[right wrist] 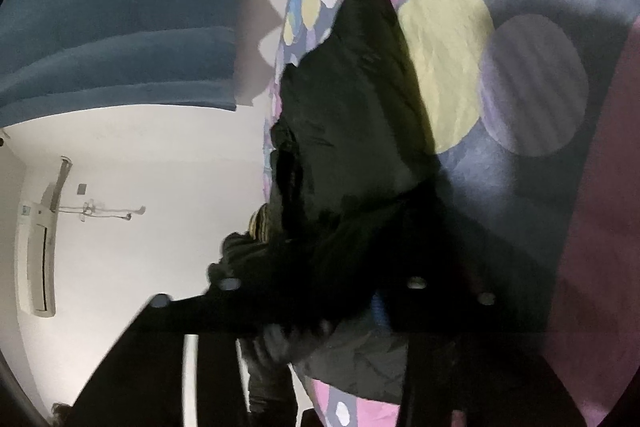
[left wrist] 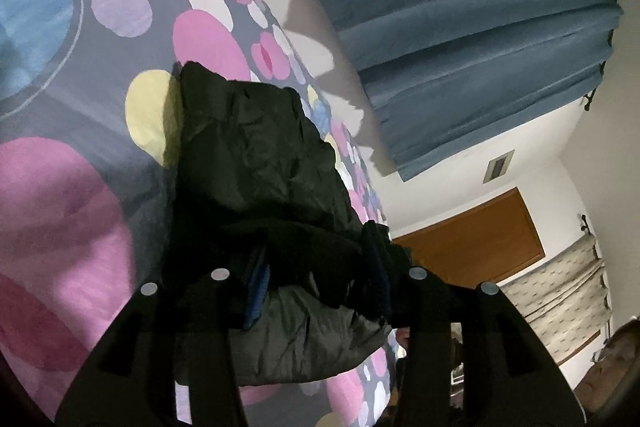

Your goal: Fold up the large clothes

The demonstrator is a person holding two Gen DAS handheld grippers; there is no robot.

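Now both grippers' fingers partly apart, left gripper (left wrist: 320,287) and right gripper (right wrist: 320,291) straddling dark jacket (left wrist: 256,163) folds, unclamped.

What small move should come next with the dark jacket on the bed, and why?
Probably draw both grippers back, clear of the dark jacket. It lies bunched on the dotted bedsheet, and fabric sits between the parted fingers of the left gripper and right gripper, which seem no longer clamped.

Jacket (left wrist: 256,163) bunched right at both grippers, blocking the way ahead. Bedspread (left wrist: 80,187) bare beside it. Curtain (left wrist: 460,27) and wall (right wrist: 140,155) bound the far edge.
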